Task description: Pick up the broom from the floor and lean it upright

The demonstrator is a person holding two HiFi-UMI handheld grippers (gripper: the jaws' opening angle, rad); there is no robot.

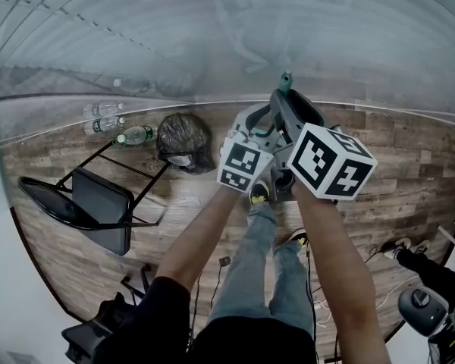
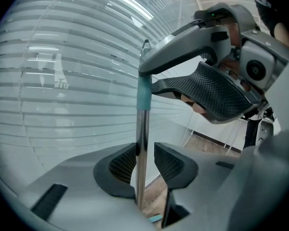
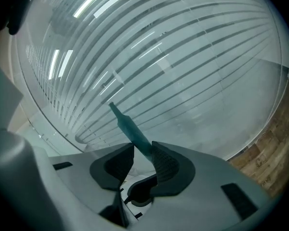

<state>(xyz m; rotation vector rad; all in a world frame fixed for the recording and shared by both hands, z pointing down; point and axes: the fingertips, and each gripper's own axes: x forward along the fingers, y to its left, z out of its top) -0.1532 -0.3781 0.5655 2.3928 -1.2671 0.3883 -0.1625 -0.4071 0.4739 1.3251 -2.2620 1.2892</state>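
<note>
- One striped frosted glass wall [image 1: 212,36] is rising behind everything, meeting the wood floor [image 1: 409,158].
- Broom [image 2: 141,138] is standing upright close to that wall, its metal pole running up to a teal grip.
- Folding chair [image 1: 98,199] is standing well to the left.
- Left gripper [image 2: 145,154] is sitting loosely around the pole, one pad touching, the other slightly off.
- Right gripper [image 3: 143,149] is released, jaws apart, with the teal grip leaning on one pad.
- Black bag [image 1: 183,142] and bottles [image 1: 114,123] are lying by the wall.
</note>
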